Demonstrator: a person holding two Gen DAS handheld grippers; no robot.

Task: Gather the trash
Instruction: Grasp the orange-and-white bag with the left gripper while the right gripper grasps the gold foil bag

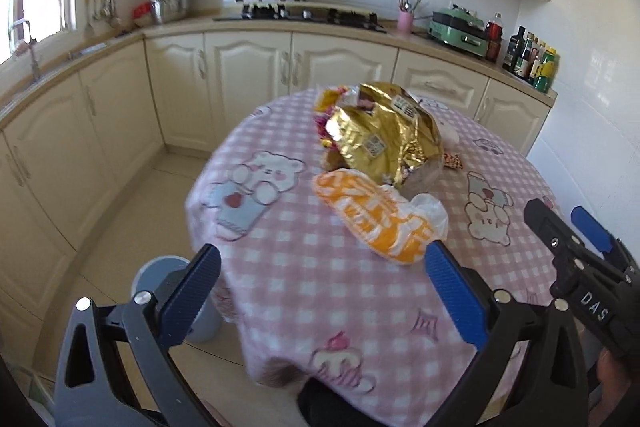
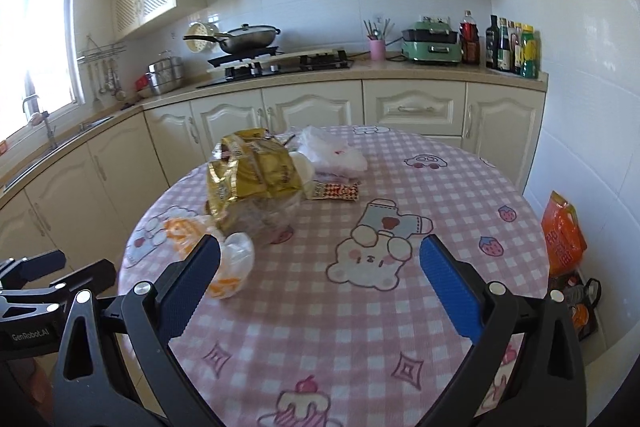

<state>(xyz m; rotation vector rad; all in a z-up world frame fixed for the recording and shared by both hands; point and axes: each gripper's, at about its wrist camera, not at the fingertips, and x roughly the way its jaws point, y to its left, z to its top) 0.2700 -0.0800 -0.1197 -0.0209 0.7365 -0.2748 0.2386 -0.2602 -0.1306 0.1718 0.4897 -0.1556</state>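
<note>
Approach stage, nothing picked up yet. Left gripper (image 1: 322, 269) spread wide, empty, hovering over the near part of the round table (image 1: 304, 307). Orange-and-white wrapper (image 1: 376, 219) lies just ahead of its right finger, flat on the cloth. Crumpled gold foil bag (image 1: 384, 135) sits beyond that, touching the wrapper's far end.

Right gripper (image 2: 320, 267) also wide and empty. Small red-and-white packet (image 2: 336, 190) and white plastic bag (image 2: 332, 151) lie well ahead, between its fingers.

Grey bin (image 1: 176, 291) stands on the floor behind the left gripper's left finger (likely drop point).

Judgement: next move calls for lowering the left gripper forward and rightward to straddle the orange wrapper, then closing; thin film may slip.
</note>
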